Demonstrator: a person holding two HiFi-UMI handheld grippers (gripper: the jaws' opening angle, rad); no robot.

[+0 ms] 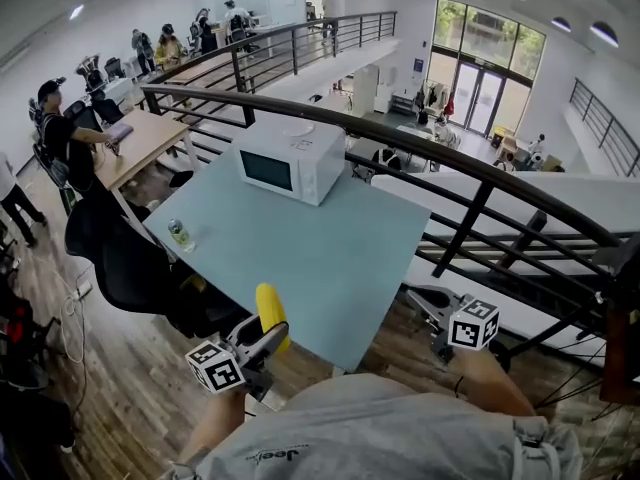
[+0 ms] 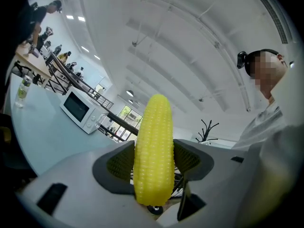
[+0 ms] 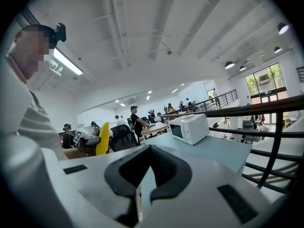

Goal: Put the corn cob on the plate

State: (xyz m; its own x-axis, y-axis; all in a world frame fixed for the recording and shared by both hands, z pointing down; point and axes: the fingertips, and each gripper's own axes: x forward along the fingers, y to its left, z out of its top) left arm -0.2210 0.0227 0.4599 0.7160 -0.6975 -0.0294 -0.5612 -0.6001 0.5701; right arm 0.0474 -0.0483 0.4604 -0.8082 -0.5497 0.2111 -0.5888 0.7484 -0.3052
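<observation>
Your left gripper [image 2: 154,161] is clamped on the corn cob [image 2: 153,151]. The pads press it from both sides near its thick end, and the tapered end sticks out past the jaws. Your right gripper [image 3: 147,177] holds nothing, with its jaws drawn almost together.

The cob is in the air by the near edge of the table [image 1: 330,258], and no plate shows in any view.

Expect the cob to be light and stiff. It is also round, tapered and glossy, so it may pivot or slip between the pads. Keep your grip across the thick part, firm without crushing, and lay it down flat so it doesn't roll.
</observation>
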